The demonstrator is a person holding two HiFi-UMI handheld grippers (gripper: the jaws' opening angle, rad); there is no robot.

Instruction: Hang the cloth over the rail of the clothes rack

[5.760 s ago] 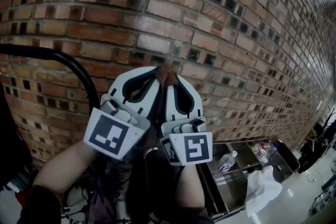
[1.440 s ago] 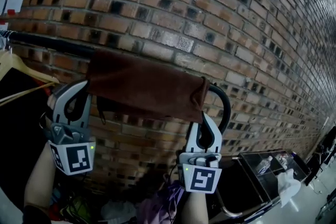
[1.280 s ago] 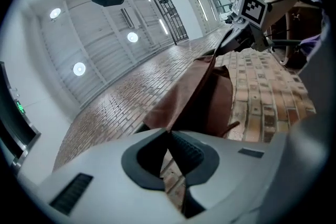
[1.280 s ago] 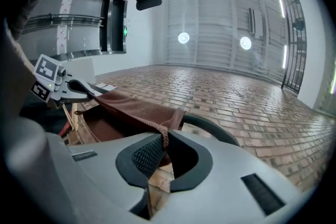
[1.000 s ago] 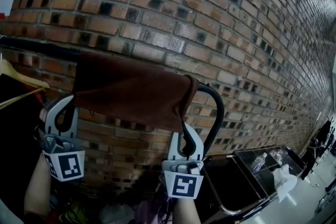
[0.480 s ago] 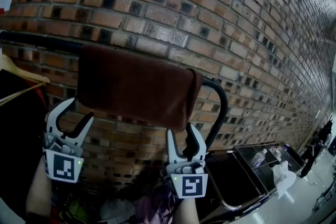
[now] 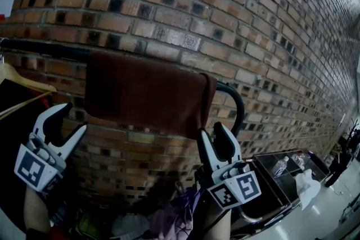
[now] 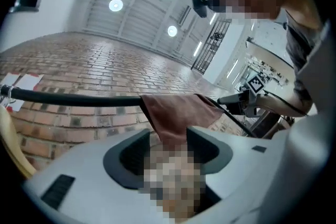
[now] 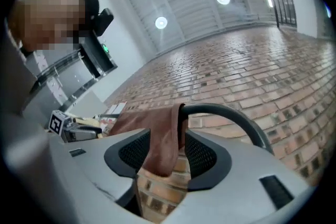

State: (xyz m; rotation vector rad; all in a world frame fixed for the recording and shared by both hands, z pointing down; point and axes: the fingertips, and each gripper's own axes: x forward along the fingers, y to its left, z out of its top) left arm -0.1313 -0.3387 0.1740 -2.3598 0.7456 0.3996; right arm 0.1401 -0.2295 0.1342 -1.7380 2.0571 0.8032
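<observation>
In the head view, the brown cloth (image 7: 146, 93) is seen draped over the black rail (image 7: 45, 48), the left tongs (image 7: 72, 119) at its 8 o'clock and the right tongs (image 7: 211, 131) at its 5 o'clock. In the left gripper view, the tongs are spread wide, gripping nothing. In the right gripper view, the tongs are opening, with the cloth's edge framed between them, unpinched.

The brown cloth (image 8: 176, 113) hangs draped over the black rail (image 8: 79, 97), with the brick wall (image 8: 105, 60) behind the rail. Below the rail, the left gripper (image 8: 168, 140) holds its jaws wide apart, the cloth's lower edge showing between them.
</observation>
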